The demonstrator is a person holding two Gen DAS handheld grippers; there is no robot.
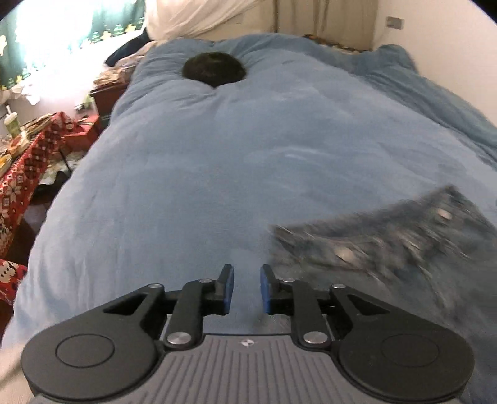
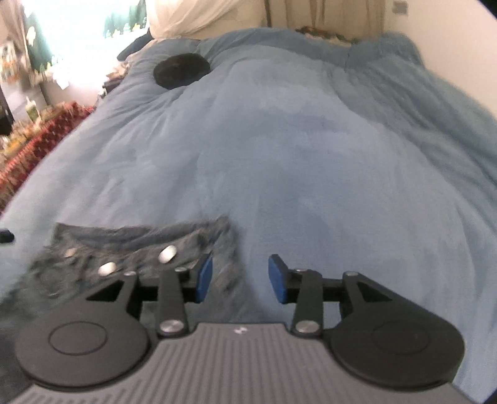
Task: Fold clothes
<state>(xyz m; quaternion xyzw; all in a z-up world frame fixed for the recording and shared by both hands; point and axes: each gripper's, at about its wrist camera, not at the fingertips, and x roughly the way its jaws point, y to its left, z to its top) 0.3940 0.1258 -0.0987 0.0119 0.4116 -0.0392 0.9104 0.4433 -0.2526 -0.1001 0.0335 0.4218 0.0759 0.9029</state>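
A dark blue denim garment (image 1: 388,245) with metal buttons lies on the near part of a blue duvet (image 1: 248,149), blurred by motion. In the left wrist view it sits just right of my left gripper (image 1: 247,287), which is open with nothing between its blue pads. In the right wrist view the same denim garment (image 2: 133,248) lies to the left, and the left finger (image 2: 203,276) of my right gripper (image 2: 240,278) overlaps its edge. The right gripper is open wide and holds nothing.
A round black cushion (image 1: 214,69) rests near the head of the bed. White cloth (image 1: 198,15) hangs at the headboard. A table with a red patterned cover (image 1: 28,174) and clutter stands along the left side. A wall runs along the right of the duvet (image 2: 310,140).
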